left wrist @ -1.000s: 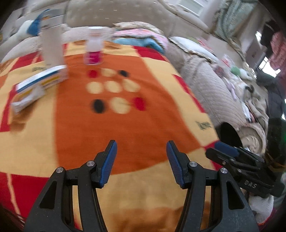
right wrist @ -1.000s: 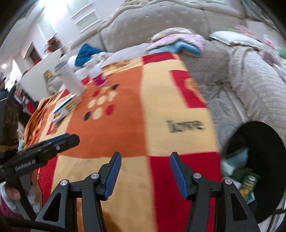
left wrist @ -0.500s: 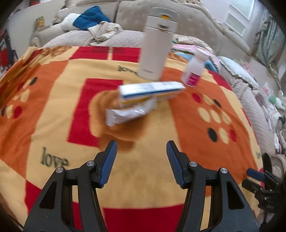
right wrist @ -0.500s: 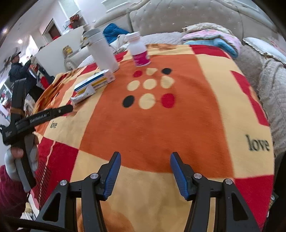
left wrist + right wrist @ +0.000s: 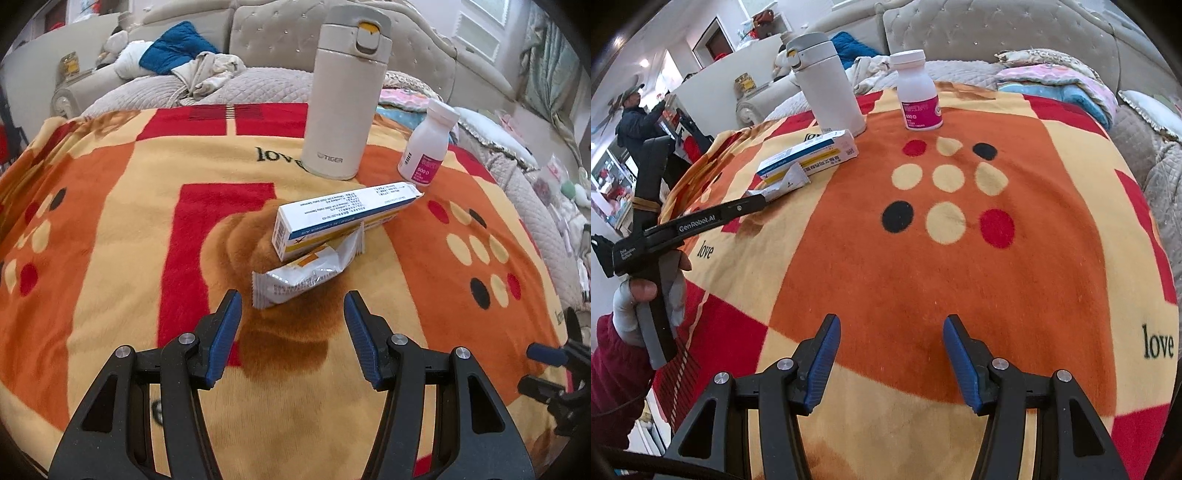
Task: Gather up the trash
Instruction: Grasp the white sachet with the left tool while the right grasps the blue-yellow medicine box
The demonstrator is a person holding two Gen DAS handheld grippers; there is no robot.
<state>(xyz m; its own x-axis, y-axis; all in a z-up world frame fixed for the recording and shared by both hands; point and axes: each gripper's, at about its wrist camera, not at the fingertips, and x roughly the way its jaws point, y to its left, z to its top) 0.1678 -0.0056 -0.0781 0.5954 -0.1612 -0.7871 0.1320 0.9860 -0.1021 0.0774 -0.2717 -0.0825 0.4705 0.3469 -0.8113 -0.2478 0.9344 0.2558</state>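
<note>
Blanket (image 5: 110, 229), orange, yellow and red, covers the whole work surface; sofa (image 5: 258, 22) behind it. Landmark: the white flask (image 5: 343, 92), upright on the blanket's far side.

Left gripper (image 5: 291, 325) tilts down toward the blanket on the near side of the flask, jaws parted about halfway, nothing between them, pads clear of the wrapper. In the right wrist view it comes in from the left edge (image 5: 759, 203), held by a gloved hand (image 5: 646, 295) in a dark red sleeve, tips next to the wrapper's near end. Right gripper (image 5: 890, 350) also tilts down, well nearer than the flask and off to its right, over bare orange blanket, jaws half apart, empty.

Long box (image 5: 343, 218), white with blue and yellow stripes, lies flat just in front of the flask, long axis slanting from near-left up to far-right, far end toward the bottle. Silver wrapper (image 5: 306, 273) lies partly under the box's near end, same slant, its free end toward the left gripper. Small white bottle (image 5: 428, 147) with pink label stands upright just right of the flask.
</note>
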